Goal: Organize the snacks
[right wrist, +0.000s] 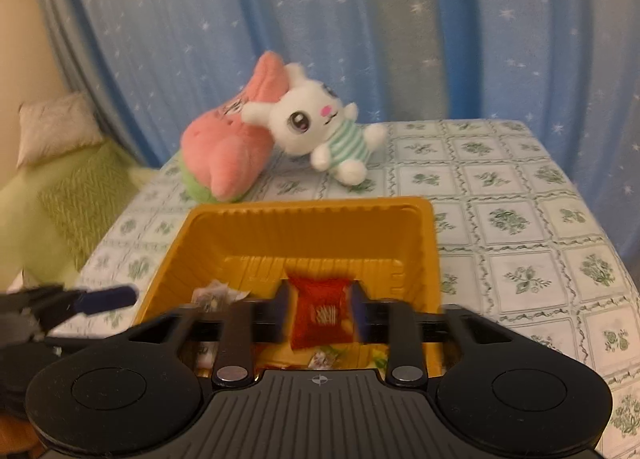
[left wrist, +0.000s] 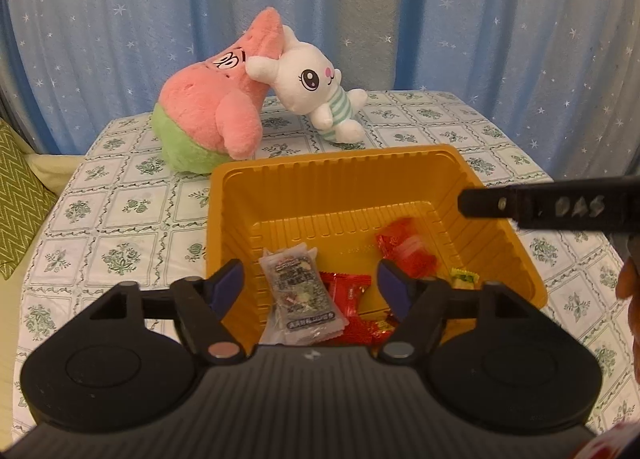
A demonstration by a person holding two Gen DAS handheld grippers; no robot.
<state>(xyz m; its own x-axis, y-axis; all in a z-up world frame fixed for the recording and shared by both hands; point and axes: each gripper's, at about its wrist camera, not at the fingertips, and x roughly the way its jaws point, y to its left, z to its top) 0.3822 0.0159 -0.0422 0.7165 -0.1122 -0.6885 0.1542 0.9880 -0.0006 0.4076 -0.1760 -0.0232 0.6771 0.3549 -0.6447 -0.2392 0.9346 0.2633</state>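
An orange plastic tray (left wrist: 320,183) sits on the table and holds several snack packets: a grey packet (left wrist: 308,295), red packets (left wrist: 406,247) and a small green one (left wrist: 464,277). My left gripper (left wrist: 310,279) is open and empty above the tray's near edge. My right gripper (right wrist: 320,311) is shut on a red snack packet (right wrist: 320,315) over the tray (right wrist: 308,219). The right gripper's finger shows in the left wrist view (left wrist: 552,207), above the tray's right wall. The left gripper's blue-padded finger shows at the left of the right wrist view (right wrist: 106,299).
A pink and green star plush (left wrist: 216,107) and a white rabbit plush (left wrist: 316,95) lie at the table's far side. The floral tablecloth (left wrist: 120,219) covers the table. Blue star curtains (left wrist: 480,19) hang behind. A green cushion (right wrist: 80,195) lies to the left.
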